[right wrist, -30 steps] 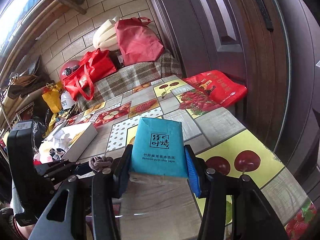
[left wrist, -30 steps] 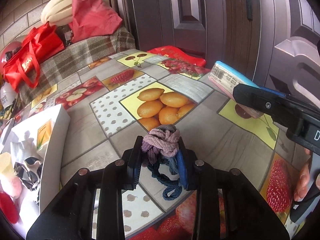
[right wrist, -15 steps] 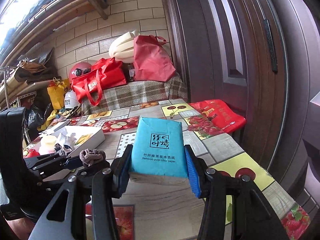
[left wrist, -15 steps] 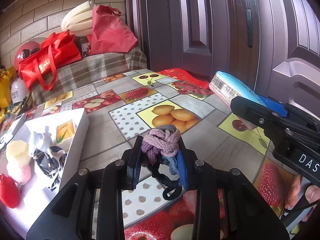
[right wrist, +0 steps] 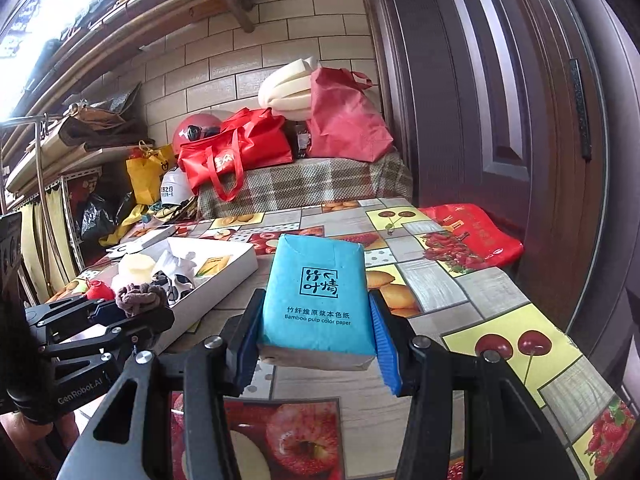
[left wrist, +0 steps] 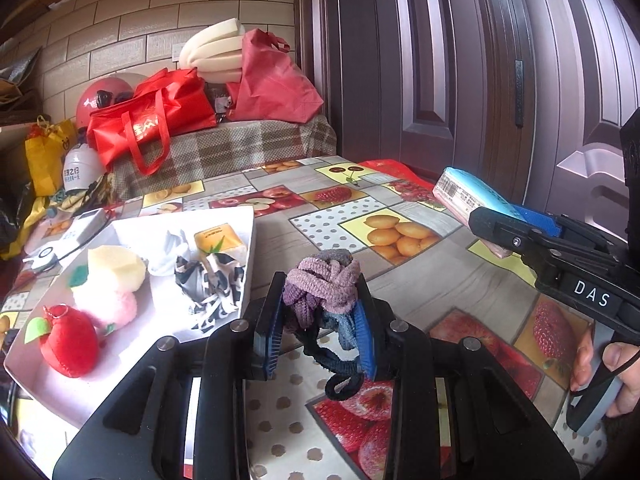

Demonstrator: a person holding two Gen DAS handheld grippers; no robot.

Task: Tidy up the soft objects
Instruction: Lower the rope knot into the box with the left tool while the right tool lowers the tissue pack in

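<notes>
While both grips unchanged, left hand-held gripper (left wrist: 320, 328) clamping hair ties (left wrist: 322, 288), right hand-held gripper (right wrist: 316, 336) clamping tissue pack (right wrist: 316, 292), white tray (left wrist: 244, 248) nearer.

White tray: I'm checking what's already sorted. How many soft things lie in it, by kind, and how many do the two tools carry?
In the white tray:
Plush fruits: 2 (red apple, pink peach)
Yellow sponge: 1
Patterned cloth: 1
White cloth: 1
Small yellow pack: 1
Held:
Hair ties bundle: 1
Blue tissue pack: 1
Total: 8
</notes>
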